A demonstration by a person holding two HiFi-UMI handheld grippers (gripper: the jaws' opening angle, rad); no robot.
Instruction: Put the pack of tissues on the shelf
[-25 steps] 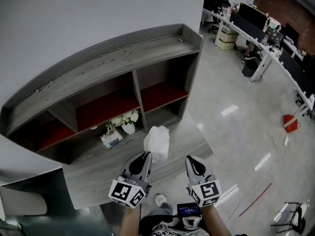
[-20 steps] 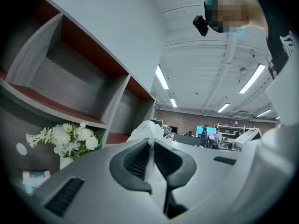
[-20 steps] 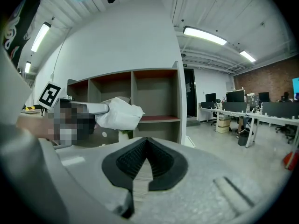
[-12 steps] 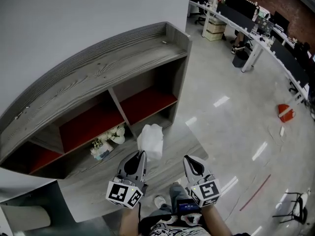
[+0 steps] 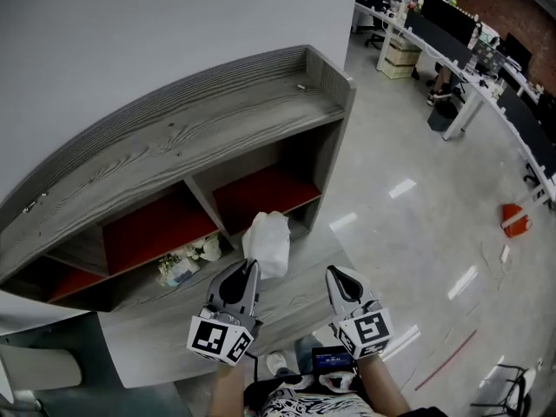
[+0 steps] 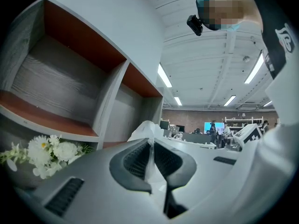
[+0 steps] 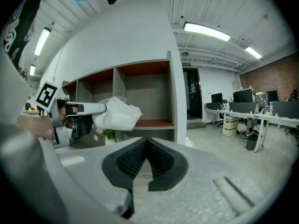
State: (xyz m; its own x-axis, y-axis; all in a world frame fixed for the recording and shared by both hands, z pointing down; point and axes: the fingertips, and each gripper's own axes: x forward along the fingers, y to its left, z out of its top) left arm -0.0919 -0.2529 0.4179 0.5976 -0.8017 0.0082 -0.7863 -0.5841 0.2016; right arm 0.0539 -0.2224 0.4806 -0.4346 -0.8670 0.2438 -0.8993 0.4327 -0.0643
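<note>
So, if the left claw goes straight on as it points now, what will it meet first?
Probably the shelf, at its right compartment; the tissue pack held in the left claw would touch first. Depth is unclear.

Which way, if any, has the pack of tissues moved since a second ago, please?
Yes: the pack of tissues moved toward the shelf, from short of the flowers to beside them.

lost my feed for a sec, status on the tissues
Left gripper shut on tissue pack, short of shelf. Right gripper shut, empty. Nothing in the way.
</note>
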